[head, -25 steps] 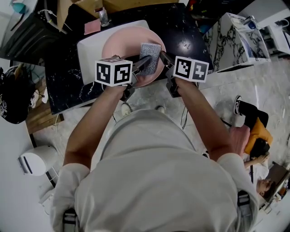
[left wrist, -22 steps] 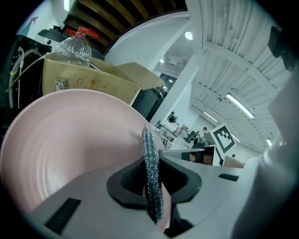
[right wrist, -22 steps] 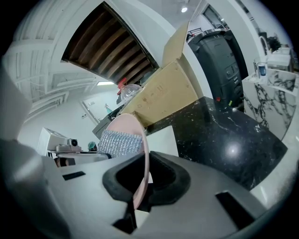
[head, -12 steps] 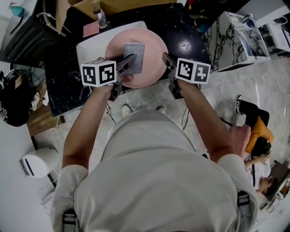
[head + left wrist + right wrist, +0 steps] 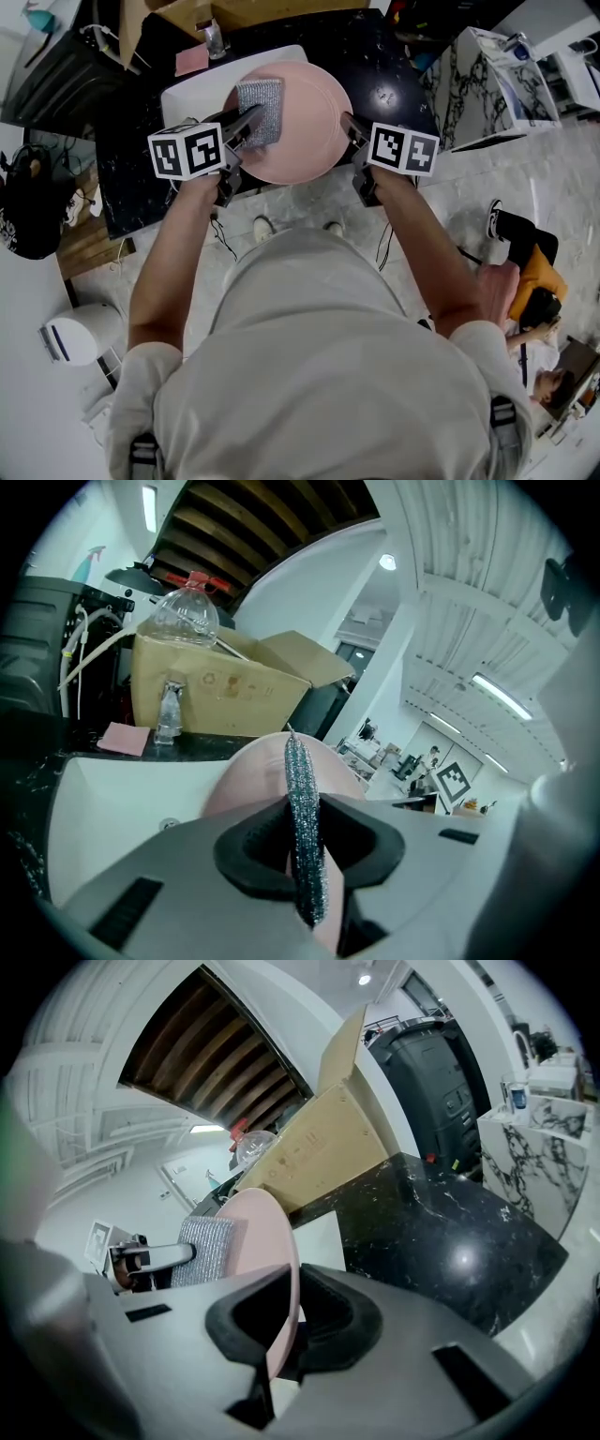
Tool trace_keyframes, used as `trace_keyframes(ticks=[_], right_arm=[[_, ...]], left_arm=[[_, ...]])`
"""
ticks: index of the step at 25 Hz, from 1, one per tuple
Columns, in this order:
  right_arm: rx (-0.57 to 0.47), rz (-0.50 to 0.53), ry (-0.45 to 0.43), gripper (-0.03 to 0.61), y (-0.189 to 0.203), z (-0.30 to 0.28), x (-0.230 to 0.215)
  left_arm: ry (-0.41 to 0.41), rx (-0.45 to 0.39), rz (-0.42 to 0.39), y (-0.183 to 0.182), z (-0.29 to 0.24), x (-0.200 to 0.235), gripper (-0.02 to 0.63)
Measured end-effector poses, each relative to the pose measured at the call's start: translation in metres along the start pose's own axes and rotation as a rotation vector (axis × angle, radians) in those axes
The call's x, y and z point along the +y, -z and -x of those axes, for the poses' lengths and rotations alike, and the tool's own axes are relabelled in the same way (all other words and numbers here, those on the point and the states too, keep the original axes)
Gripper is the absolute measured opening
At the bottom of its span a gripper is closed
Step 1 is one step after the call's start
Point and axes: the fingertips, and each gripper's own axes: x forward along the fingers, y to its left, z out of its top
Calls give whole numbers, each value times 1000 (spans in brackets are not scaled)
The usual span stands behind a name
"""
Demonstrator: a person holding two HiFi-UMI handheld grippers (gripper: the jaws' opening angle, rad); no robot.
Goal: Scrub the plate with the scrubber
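Two grippers work together over a white sink (image 5: 192, 94) that is set into a black marble counter (image 5: 380, 52). The left gripper (image 5: 244, 126) has its jaws pressed together on a silver scrubber (image 5: 260, 99); in the left gripper view the scrubber stands as a thin sparkling strip, seen edge-on, between the two dark pads. The right gripper (image 5: 350, 127) is clamped on the right rim of a pink plate (image 5: 305, 117); in the right gripper view the rim passes straight between its jaws, and both jaws touch it. The plate is held over the sink, with a part of it also over the counter, and its face is turned toward the person. The scrubber lies flat against this face, on the upper left part near the rim. From the head view, the marker cube (image 5: 185, 150) of the left gripper is below and to the left of the plate, and the second marker cube (image 5: 404, 148) is just beside the plate's right edge. Behind the sink, on the counter, the left gripper view shows an open cardboard box (image 5: 220, 691), a clear plastic bottle (image 5: 186, 619) with a red cap above it, a small clear bottle (image 5: 169, 710) in front of the box, and a pink flat piece (image 5: 124, 738) near this small bottle.
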Motion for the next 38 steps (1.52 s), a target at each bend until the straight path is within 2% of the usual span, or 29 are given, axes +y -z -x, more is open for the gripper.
trace_keyframes(ticks=[7, 12, 25, 30, 34, 38], right_arm=[[7, 15, -29, 23, 2, -2, 15], [-3, 12, -28, 21, 1, 1, 15], [-5, 4, -1, 25, 3, 12, -2], [-11, -8, 7, 25, 2, 11, -7], [-8, -4, -2, 23, 1, 5, -4], [-3, 2, -19, 23, 1, 0, 4]], left_arm=[[95, 28, -48, -5, -36, -50, 72], [115, 55, -46, -2, -49, -55, 72], [-40, 8, -13, -9, -3, 15, 72], [-110, -3, -28, -7, 20, 34, 72], [-46, -17, -30, -6, 19, 5, 72], [56, 26, -50, 10, -6, -43, 72]])
